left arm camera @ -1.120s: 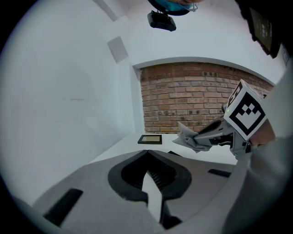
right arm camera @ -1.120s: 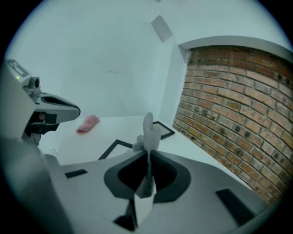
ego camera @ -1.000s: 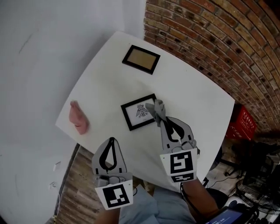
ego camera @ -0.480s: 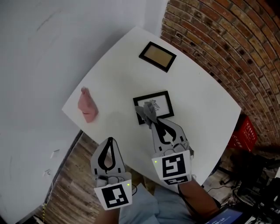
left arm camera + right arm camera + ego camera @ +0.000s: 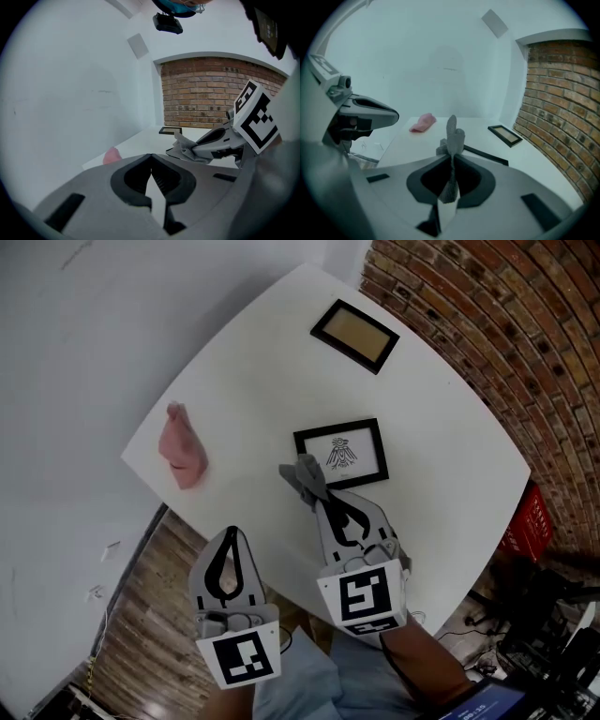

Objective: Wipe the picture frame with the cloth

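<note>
The black picture frame (image 5: pixel 339 454) with a bird drawing lies flat on the white table (image 5: pixel 253 381). My right gripper (image 5: pixel 317 495) is shut on a grey cloth (image 5: pixel 302 474), which bunches up at the frame's lower left corner. In the right gripper view the grey cloth (image 5: pixel 452 133) stands up from the shut jaws, with the frame's edge (image 5: pixel 485 155) just beyond. My left gripper (image 5: pixel 231 534) hangs shut and empty past the table's near edge, over the wooden floor. The left gripper view shows the right gripper (image 5: pixel 220 140) holding the cloth (image 5: pixel 185 149).
A pink cloth (image 5: pixel 181 446) lies near the table's left edge. A second black frame (image 5: pixel 355 336) with a tan inside rests at the far corner. A brick wall (image 5: pixel 525 324) runs along the right, with a red crate (image 5: pixel 527 521) below it.
The right gripper has dragged the grey cloth across the frame, from its right corner to its lower left corner. The left gripper has stayed shut near the table's edge.
</note>
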`<action>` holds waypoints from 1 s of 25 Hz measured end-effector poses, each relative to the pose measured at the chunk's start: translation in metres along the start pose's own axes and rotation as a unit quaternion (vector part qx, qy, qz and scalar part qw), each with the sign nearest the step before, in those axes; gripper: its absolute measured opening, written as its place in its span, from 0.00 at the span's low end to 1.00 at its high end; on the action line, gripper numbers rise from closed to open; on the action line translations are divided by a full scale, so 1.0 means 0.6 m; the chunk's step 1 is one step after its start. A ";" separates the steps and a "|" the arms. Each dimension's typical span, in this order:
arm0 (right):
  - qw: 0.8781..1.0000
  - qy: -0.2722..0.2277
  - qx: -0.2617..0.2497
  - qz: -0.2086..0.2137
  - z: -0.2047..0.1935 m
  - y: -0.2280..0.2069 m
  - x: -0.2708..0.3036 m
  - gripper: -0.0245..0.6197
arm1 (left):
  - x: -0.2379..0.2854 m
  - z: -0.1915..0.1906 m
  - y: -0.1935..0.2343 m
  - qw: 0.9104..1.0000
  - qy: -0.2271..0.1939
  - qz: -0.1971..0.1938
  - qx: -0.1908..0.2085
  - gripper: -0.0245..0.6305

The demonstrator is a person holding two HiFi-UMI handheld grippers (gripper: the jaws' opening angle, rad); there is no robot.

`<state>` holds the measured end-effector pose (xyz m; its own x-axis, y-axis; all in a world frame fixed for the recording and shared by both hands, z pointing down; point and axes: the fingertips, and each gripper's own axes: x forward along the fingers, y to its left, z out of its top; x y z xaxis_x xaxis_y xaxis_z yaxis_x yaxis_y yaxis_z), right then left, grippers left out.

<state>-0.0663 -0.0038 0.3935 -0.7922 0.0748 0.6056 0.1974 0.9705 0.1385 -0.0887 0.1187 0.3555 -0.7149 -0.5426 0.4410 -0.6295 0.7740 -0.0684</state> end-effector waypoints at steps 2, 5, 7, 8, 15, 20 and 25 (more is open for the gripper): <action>1.000 0.008 0.000 0.004 -0.012 0.005 0.009 0.08 | 0.007 -0.012 0.000 1.000 0.008 -0.003 -0.002 0.05; 1.000 0.023 0.006 0.008 -0.031 0.009 0.026 0.08 | 0.021 -0.030 -0.002 1.000 0.019 -0.009 -0.001 0.05; 0.999 0.034 0.014 0.009 -0.044 0.011 0.035 0.08 | 0.030 -0.040 -0.004 1.000 0.025 -0.013 -0.002 0.05; 0.999 0.036 0.014 0.010 -0.049 0.011 0.038 0.08 | 0.034 -0.044 -0.005 0.999 0.028 -0.015 -0.002 0.05; 0.999 0.041 0.018 0.007 -0.066 0.001 0.044 0.08 | 0.052 -0.051 -0.014 0.999 0.037 -0.028 0.003 0.05; 0.998 0.046 0.035 -0.005 -0.073 -0.018 0.037 0.08 | 0.059 -0.047 -0.024 0.999 0.037 -0.036 0.007 0.05; 0.998 0.047 0.037 -0.013 -0.080 -0.032 0.033 0.08 | 0.064 -0.045 -0.034 0.998 0.038 -0.042 0.009 0.05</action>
<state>-0.0581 -0.0319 0.4407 -0.7384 0.0315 0.6736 0.1323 0.9863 0.0989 -0.0951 0.0908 0.3981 -0.6343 -0.5790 0.5124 -0.6926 0.7200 -0.0439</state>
